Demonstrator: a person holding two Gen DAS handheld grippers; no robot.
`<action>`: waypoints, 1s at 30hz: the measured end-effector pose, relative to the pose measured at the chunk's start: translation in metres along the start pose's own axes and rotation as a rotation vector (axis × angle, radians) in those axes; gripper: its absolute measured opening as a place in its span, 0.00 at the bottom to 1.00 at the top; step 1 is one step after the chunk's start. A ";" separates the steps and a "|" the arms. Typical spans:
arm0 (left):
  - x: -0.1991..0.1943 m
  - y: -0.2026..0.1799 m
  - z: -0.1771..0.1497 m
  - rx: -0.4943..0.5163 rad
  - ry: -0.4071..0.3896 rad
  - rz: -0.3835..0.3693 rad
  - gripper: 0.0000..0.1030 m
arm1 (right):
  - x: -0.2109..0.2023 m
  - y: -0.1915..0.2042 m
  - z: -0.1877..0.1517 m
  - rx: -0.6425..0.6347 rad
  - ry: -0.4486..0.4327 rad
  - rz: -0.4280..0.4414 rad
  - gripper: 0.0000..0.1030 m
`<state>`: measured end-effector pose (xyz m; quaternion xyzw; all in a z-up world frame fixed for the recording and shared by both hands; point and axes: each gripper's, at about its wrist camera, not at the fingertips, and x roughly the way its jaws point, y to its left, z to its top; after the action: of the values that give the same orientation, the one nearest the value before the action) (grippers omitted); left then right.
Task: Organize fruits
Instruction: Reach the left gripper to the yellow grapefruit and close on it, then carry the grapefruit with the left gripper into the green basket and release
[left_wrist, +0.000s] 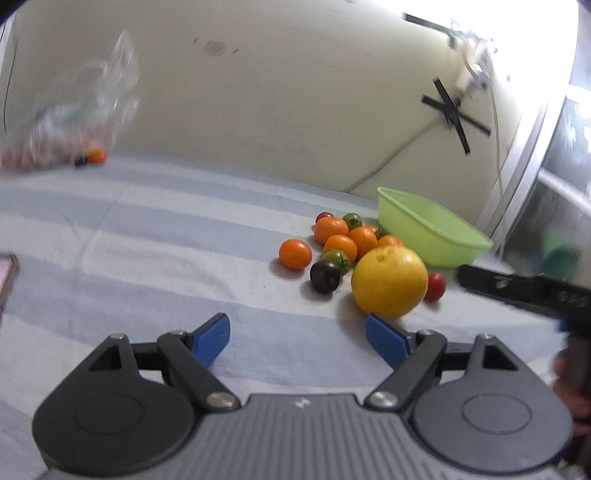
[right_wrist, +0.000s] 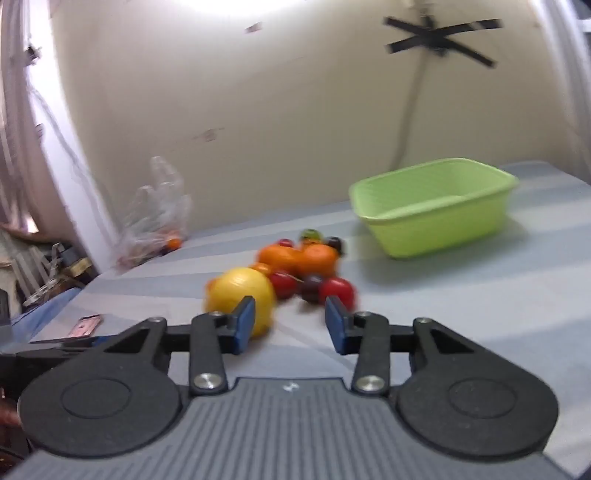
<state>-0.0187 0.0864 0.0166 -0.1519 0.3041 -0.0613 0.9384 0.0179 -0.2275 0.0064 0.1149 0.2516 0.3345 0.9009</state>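
While both tools hung over a striped sheet, the fruit lay heaped beside an empty basket.

Left tool: the left tool (left_wrist: 297, 338) stood wide open with nothing between its blue pads (left_wrist: 212, 338); its right pad sat just in front of the big yellow fruit (left_wrist: 389, 282), and whether they touched could not be told.

Right tool: the right tool (right_wrist: 290, 325) was partly open and gripped nothing; the yellow fruit showed just beyond its left pad and a red tomato (right_wrist: 338, 290) just beyond its right pad.

Fruit pile: oranges (left_wrist: 334, 229), green tomatoes (left_wrist: 338, 258), a dark tomato (left_wrist: 325, 276) and a red tomato sat clustered on the striped sheet (left_wrist: 147, 240), the yellow fruit at the near edge. One orange (left_wrist: 294, 254) lay slightly apart on the left.

Basket: the green basket (left_wrist: 436, 230) rested on the sheet just behind the pile, near the wall; no fruit showed inside it.

Bag: a clear plastic bag (right_wrist: 157, 218) stood well apart from the pile against the wall, with small fruit at its foot.

Wall: black tape (right_wrist: 441, 37) formed a cross above the basket.
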 end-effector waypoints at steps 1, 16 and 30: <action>-0.002 0.006 0.001 -0.031 0.004 -0.027 0.80 | 0.007 0.001 0.005 0.011 0.016 0.027 0.43; 0.002 0.057 0.023 -0.291 -0.027 -0.178 0.81 | 0.020 0.089 -0.001 -0.330 0.153 0.272 0.41; 0.020 0.030 0.016 -0.189 0.020 -0.202 0.65 | 0.012 0.093 -0.014 -0.506 0.115 0.198 0.63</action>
<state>0.0070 0.1143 0.0081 -0.2688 0.3011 -0.1279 0.9059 -0.0321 -0.1496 0.0253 -0.1091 0.1984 0.4793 0.8480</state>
